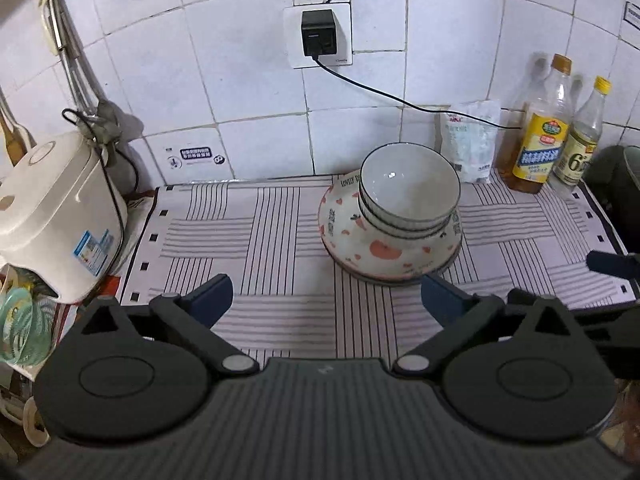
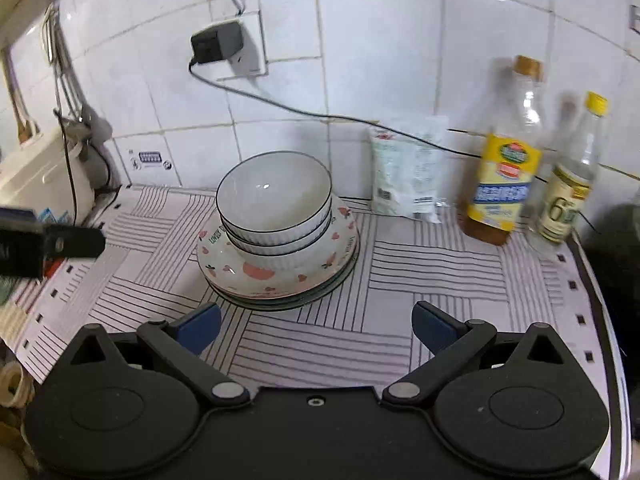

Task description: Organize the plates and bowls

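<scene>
Left claw (image 1: 326, 300) agape, empty; right claw (image 2: 316, 326) agape, empty. Bowl stack (image 1: 400, 216) on plate (image 2: 280, 300), striped worktop (image 1: 260, 232).

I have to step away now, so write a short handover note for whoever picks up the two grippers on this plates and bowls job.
Left gripper: open, holding nothing, above the striped mat.
Right gripper: open, holding nothing, over the same mat.
Dishes: one stack near the tiled wall. White ribbed bowls nest in the strawberry-print bowl, which sits on plates at the bottom.
Done: every dish in view looks stacked.
Left: no loose dish is visible. Check outside the views, and that the stack sits steady.
</scene>
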`<action>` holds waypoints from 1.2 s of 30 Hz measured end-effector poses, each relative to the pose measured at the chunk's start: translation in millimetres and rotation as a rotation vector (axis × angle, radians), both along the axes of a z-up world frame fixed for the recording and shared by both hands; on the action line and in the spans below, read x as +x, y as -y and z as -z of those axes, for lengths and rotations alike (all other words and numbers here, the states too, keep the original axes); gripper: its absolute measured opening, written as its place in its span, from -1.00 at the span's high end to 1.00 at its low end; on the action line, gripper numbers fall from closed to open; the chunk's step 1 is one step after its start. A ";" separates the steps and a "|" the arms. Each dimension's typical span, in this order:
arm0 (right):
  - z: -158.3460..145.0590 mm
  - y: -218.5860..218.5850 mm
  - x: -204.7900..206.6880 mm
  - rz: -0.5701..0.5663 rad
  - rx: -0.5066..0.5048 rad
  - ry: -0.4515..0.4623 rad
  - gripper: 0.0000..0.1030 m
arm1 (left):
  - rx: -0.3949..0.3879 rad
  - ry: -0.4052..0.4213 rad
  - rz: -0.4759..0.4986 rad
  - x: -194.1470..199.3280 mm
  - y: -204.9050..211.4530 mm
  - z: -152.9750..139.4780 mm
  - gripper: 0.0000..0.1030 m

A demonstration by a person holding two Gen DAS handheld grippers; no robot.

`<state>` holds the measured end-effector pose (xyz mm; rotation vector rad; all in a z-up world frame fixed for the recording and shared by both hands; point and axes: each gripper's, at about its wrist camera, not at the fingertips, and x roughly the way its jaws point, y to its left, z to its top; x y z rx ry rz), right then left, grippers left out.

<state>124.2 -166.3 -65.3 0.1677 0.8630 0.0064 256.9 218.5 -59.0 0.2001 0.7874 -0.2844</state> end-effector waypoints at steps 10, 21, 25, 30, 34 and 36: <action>-52.3 -16.7 -57.3 0.104 -0.040 -0.022 -1.00 | 0.001 -0.001 -0.008 -45.3 -27.9 -18.7 -0.99; -79.2 -30.9 -100.2 0.157 -0.077 0.015 -1.00 | 0.028 0.067 0.000 -92.9 -34.3 -32.5 -0.99; -84.8 -37.0 -114.6 0.153 -0.112 0.018 -1.00 | 0.038 0.078 0.009 -105.1 -32.4 -35.7 -0.99; -89.6 -34.8 -126.6 0.163 -0.105 0.028 -1.00 | 0.043 0.074 -0.005 -113.5 -31.7 -36.7 -0.99; -89.1 -31.6 -131.3 0.180 -0.107 0.040 -1.00 | 0.038 0.072 -0.016 -117.7 -33.0 -35.7 -0.99; -89.2 -31.4 -133.7 0.183 -0.107 0.049 -1.00 | 0.040 0.069 -0.018 -120.1 -33.2 -34.9 -0.99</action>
